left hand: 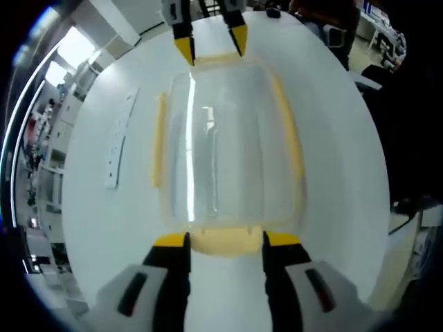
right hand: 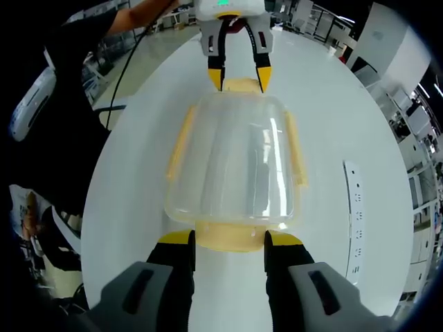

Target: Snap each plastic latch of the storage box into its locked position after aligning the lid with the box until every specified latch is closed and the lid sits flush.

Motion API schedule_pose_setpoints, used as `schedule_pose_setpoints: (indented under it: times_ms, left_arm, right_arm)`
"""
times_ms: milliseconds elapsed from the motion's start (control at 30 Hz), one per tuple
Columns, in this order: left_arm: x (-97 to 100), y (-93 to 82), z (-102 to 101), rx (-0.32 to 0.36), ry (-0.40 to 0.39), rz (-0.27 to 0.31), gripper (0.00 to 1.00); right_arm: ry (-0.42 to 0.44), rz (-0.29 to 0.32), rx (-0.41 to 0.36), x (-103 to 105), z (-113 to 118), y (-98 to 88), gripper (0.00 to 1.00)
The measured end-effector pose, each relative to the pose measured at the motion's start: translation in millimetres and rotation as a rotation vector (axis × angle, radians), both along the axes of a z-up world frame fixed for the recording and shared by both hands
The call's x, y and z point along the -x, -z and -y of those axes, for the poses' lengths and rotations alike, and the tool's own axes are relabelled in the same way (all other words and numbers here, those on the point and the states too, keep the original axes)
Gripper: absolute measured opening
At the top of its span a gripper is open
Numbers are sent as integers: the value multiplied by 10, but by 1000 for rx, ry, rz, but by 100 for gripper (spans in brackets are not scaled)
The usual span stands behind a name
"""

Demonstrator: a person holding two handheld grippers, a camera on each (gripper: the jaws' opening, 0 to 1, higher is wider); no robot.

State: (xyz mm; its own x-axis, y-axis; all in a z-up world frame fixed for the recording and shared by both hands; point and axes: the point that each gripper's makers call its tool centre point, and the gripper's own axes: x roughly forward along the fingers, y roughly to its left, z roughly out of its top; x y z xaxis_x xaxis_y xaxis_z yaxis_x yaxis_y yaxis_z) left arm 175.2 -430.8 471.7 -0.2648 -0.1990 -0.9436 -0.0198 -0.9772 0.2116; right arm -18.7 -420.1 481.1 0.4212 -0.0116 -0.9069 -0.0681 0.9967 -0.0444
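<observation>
A clear plastic storage box [left hand: 221, 149] with its lid on stands on a white round table [left hand: 332, 138]. Yellow latches run along its two long sides [left hand: 158, 142] [left hand: 287, 131] and sit at both ends. My left gripper [left hand: 226, 240] is open, its yellow tips on either side of the near end latch [left hand: 225, 245]. At the box's far end my right gripper [left hand: 211, 43] is open around the other end latch [left hand: 221, 61]. In the right gripper view the box [right hand: 235, 162] lies ahead, my right gripper [right hand: 229, 239] straddles its end latch [right hand: 228, 242], and the left gripper [right hand: 239, 75] faces it.
A white power strip [left hand: 119, 142] [right hand: 354, 214] lies on the table beside the box. A person in dark clothes [right hand: 62, 111] stands at the table's edge. Desks and shelving fill the room beyond the table.
</observation>
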Motion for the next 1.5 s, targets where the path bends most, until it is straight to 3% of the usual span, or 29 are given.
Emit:
schedule_pose_setpoints:
  times_ms: [367,667,1267,1500]
  left_arm:
    - [-12,-84,17,14,-2,-10,40]
    - [-39,-106,177,32,5,-10,40]
    - [-106,-35,454,30,13,-2,40]
    - [-90,-1,450,5,11,7,40]
  right_arm:
    - [10,-3,14,-20,-5,-6,38]
    - [48,-28,39,-48,99,39,38]
    - [81,-37,36,-104,284,134,38]
    - [78,-41,10,-87,318,165,38]
